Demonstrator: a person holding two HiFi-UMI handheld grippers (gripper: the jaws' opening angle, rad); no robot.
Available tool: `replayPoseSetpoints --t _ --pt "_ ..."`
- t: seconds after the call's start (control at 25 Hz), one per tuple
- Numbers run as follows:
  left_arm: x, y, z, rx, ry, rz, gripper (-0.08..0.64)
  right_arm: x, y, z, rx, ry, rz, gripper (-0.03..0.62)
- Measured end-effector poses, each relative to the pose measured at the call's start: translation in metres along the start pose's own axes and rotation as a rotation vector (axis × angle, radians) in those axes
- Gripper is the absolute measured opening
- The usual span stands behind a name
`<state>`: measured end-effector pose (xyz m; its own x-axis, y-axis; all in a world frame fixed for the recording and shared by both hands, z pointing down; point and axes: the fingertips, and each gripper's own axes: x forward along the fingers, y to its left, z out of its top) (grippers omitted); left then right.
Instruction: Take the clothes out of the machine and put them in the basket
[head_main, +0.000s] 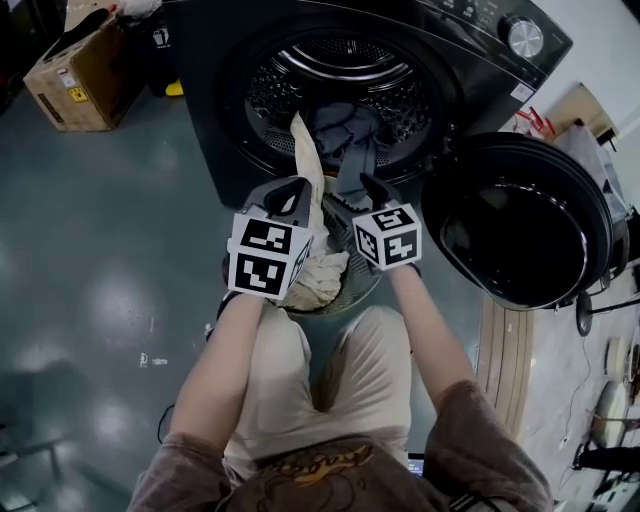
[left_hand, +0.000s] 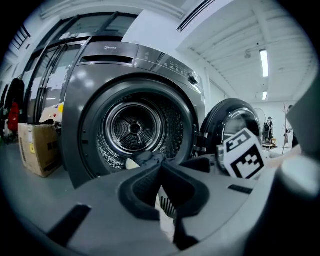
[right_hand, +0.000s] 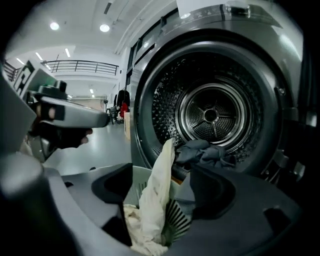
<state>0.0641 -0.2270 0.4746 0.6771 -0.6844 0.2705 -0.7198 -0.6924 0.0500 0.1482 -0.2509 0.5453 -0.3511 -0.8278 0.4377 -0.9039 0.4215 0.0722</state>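
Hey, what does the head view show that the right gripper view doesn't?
Only the head view: the open door and the person's legs. Only the right gripper view: the drum's spoked back wall and ceiling lights. Both: the cream cloth hanging from the drum's mouth into the basket, and grey clothes in the drum.

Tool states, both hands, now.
Left tool: closed, nothing held.
Right tool: open, empty; cream cloth seen between its jaws, not gripped.

Head view looks steeply down on dark grey front-loading washing machine (head_main: 460, 30); both gripper views, low and close, face its perforated steel drum (left_hand: 134, 127).
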Motion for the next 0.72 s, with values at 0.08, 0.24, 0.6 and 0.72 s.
replayPoseSetpoints --t 0.08,0.24,0.6,0.72 --pt "0.0 0.0 0.0 -0.002 0.0 -0.004 0.006 0.022 -0.013 0.009 -0.003 0.009 -0.013 0.381" --pt "-0.001 0.001 0.001 -0.01 0.004 -0.01 0.006 0.067 -0.035 0.021 -0.022 0.041 -0.041 0.429" --pt "0.0 0.004 -0.001 -0.028 0.015 -0.025 0.006 0.138 -0.064 0.013 -0.042 0.16 -0.064 0.451" --pt "0.0 0.005 -0.001 -0.031 0.016 -0.031 0.006 0.148 -0.07 0.007 -0.065 0.2 -0.084 0.42"
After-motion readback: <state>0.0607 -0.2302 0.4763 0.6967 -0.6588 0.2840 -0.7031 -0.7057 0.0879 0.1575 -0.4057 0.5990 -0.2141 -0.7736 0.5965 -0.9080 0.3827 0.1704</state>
